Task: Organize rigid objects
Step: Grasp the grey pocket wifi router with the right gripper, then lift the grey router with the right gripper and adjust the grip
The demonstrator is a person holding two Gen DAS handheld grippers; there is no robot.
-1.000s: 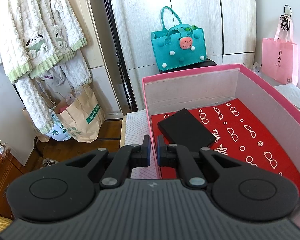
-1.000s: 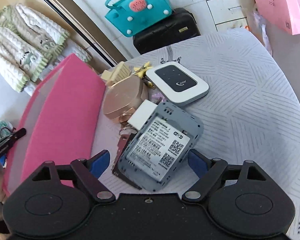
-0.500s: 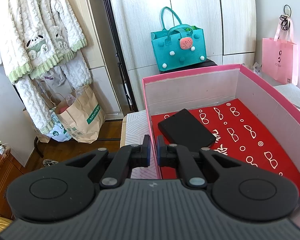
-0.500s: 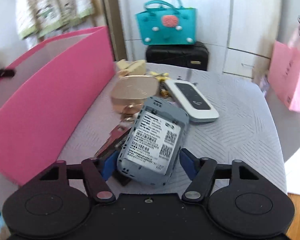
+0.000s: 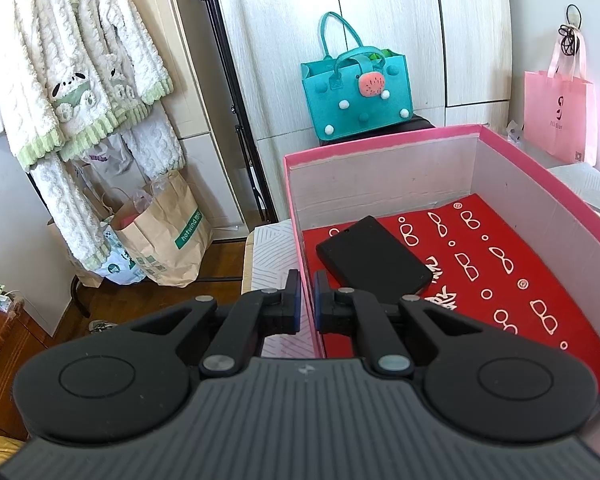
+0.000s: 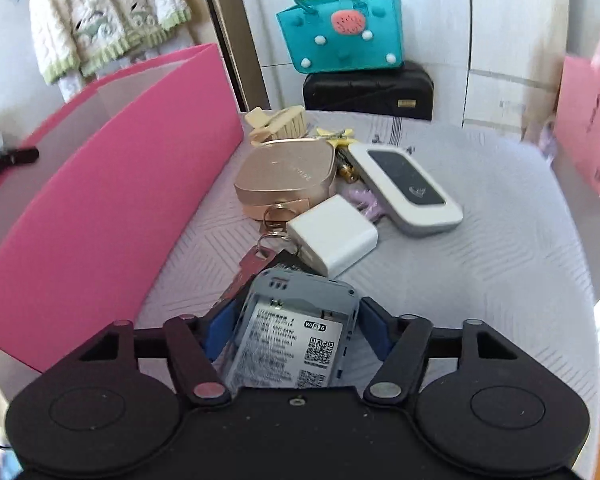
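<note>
My right gripper [image 6: 296, 320] is closing on a grey Wi-Fi router [image 6: 292, 340] that lies label side up deep between its blue pads [image 6: 218, 332], which grip its two long edges. It hangs just over a bunch of keys [image 6: 256, 264] on the grey quilted surface [image 6: 480, 260]. To the left stands the pink box [image 6: 120, 208]. My left gripper [image 5: 306, 300] is shut on the left wall of that pink box [image 5: 380, 168], one finger inside and one outside. A black flat device [image 5: 374, 260] lies on the box's red patterned floor.
Beyond the keys lie a white charger [image 6: 334, 240], a gold case [image 6: 288, 176], a white router [image 6: 408, 188] and a beige comb [image 6: 278, 122]. A teal bag [image 6: 340, 32] sits on a black case [image 6: 368, 88] behind. A pink bag [image 5: 558, 116] hangs at right.
My right gripper rolled level and narrowed around the grey router, which now sits deeper between the pads and off the pile. The left gripper and box have not moved.
</note>
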